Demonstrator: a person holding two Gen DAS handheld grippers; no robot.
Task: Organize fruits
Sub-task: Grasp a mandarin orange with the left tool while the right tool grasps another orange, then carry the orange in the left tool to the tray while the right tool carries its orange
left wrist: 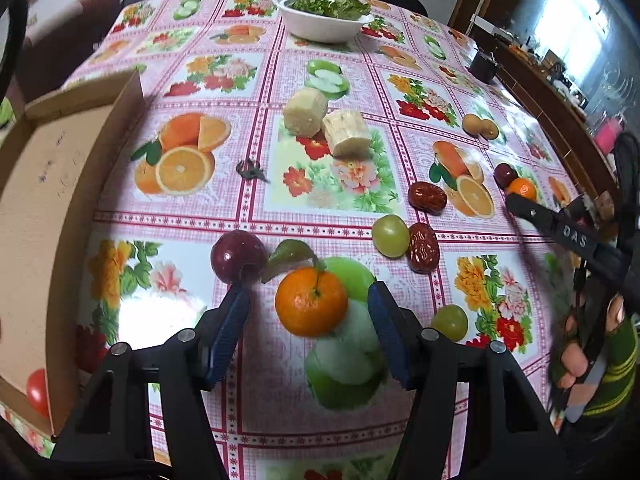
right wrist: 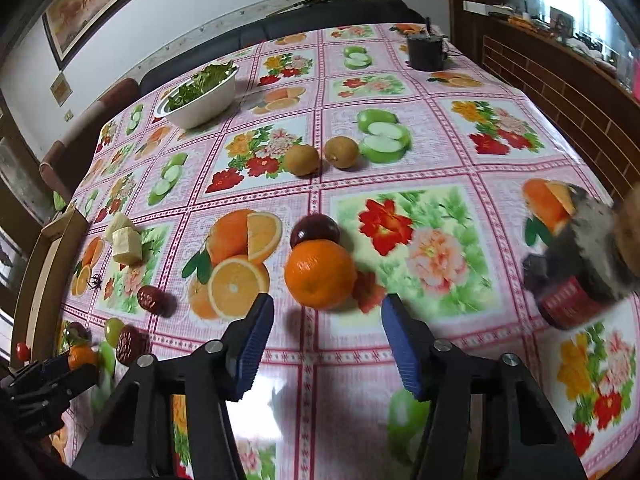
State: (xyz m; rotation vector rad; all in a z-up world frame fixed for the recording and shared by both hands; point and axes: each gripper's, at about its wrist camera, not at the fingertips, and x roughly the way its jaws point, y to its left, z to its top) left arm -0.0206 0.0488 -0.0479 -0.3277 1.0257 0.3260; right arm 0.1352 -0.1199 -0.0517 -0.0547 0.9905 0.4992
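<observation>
Left wrist view: the left gripper (left wrist: 308, 308) stands wide open around a leafy orange (left wrist: 311, 303). The plum (left wrist: 239, 256) sits just beside the left finger, so closing could knock it rolling.

Right wrist view: the right gripper (right wrist: 327, 316) is low, spread wide, short of another orange (right wrist: 320, 274); a dark plum (right wrist: 315, 230) behind probably touches it, and a push could scatter both.

A worktop (left wrist: 248, 216) in a fruit-print oilcloth is carrying loose fruit: a leafy tangerine (left wrist: 311, 302) lying beside a dark plum (left wrist: 236, 261), green grapes (left wrist: 390, 236), red dates (left wrist: 427, 197), two peeled banana pieces (left wrist: 326, 122), a white bowl (left wrist: 324, 24) of greens and a cardboard box (left wrist: 44, 208).
</observation>
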